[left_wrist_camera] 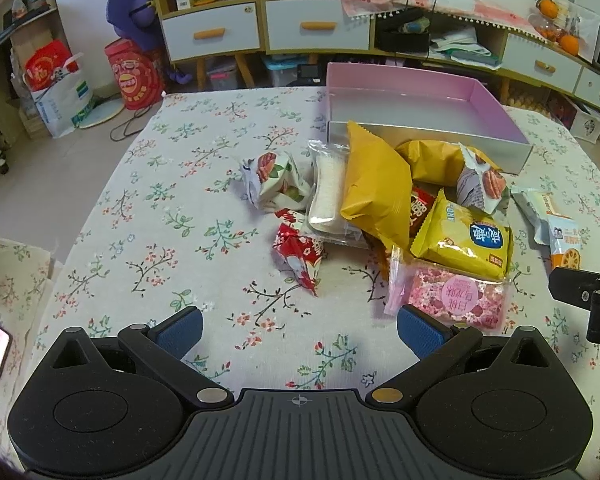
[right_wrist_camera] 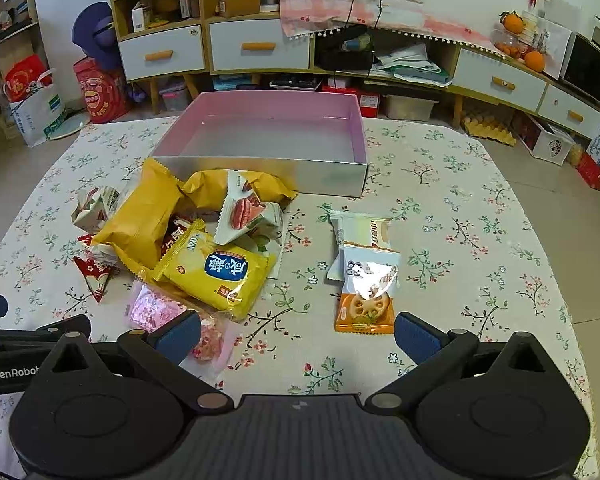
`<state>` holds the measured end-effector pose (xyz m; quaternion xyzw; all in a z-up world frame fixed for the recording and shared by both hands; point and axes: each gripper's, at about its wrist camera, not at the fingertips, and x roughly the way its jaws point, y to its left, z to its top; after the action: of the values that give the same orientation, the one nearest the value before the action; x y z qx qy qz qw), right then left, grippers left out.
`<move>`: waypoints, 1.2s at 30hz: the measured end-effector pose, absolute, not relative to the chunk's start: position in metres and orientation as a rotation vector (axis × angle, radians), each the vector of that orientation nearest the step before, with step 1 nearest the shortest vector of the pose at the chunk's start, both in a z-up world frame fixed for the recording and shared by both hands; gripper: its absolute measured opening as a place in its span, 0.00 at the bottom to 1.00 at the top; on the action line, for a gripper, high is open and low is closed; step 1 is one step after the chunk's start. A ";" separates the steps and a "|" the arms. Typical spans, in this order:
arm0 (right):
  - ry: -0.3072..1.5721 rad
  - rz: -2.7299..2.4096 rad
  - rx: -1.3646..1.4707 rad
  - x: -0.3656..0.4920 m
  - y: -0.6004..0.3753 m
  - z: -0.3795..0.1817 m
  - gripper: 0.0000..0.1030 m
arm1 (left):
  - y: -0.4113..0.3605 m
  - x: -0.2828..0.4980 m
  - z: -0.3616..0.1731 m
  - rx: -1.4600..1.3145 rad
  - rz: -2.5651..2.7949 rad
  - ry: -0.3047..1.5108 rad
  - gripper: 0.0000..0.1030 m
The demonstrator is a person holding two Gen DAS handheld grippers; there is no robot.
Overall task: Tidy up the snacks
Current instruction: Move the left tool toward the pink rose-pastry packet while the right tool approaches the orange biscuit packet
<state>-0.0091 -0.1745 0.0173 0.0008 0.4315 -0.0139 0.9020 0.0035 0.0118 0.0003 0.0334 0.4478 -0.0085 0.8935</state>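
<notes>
Left gripper (left_wrist_camera: 299,330): black plastic body, two round discs, ribbed grey centre plate with a crosshair mark, silver pivot pins, blue ribbed pads (left_wrist_camera: 422,334). Right gripper (right_wrist_camera: 298,334): same build, blue pads (right_wrist_camera: 416,338), no crosshair visible.

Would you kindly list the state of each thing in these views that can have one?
left gripper: open, holding nothing, above the tablecloth.
right gripper: open, holding nothing.
pink box: open-topped, nothing inside.
yellow cracker pack: sealed, lying on the heap.
lotus-root snack packet: sealed, flat, apart from the heap.
white wafer packet: sealed, partly under the lotus-root packet.
cabinet drawers: closed.
</notes>
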 end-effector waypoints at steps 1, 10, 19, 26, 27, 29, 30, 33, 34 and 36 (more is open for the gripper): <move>0.892 -0.028 0.002 -0.009 -0.174 0.017 0.76 | 0.012 0.004 0.000 0.071 -0.018 0.928 1.00; 0.891 -0.009 0.011 -0.009 -0.175 0.019 0.76 | 0.011 0.006 0.002 0.077 -0.020 0.922 1.00; 0.899 0.005 0.003 -0.005 -0.173 0.018 0.76 | 0.008 0.009 0.004 0.114 -0.057 0.912 1.00; 0.906 0.004 -0.008 -0.005 -0.173 0.018 0.76 | 0.008 0.010 0.008 0.121 -0.081 0.885 1.00; 0.905 0.006 -0.009 -0.005 -0.173 0.018 0.76 | 0.008 0.010 0.009 0.126 -0.085 0.879 1.00; 0.904 0.006 -0.012 -0.005 -0.173 0.018 0.76 | 0.007 0.009 0.009 0.137 -0.091 0.869 1.00; 0.905 0.005 -0.013 -0.005 -0.173 0.018 0.76 | 0.006 0.009 0.010 0.138 -0.094 0.867 1.00; 0.905 0.005 -0.016 -0.005 -0.173 0.018 0.76 | 0.006 0.011 0.008 0.137 -0.103 0.874 1.00; 0.904 0.004 -0.017 -0.005 -0.173 0.018 0.76 | 0.006 0.012 0.008 0.136 -0.105 0.878 1.00; 0.902 0.004 -0.021 -0.005 -0.173 0.019 0.76 | 0.006 0.012 0.006 0.135 -0.108 0.885 1.00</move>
<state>-0.0046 -0.1731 0.0187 -0.0100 0.4360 0.0017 0.8999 0.0125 0.0056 0.0064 0.0653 0.4275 -0.0522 0.9001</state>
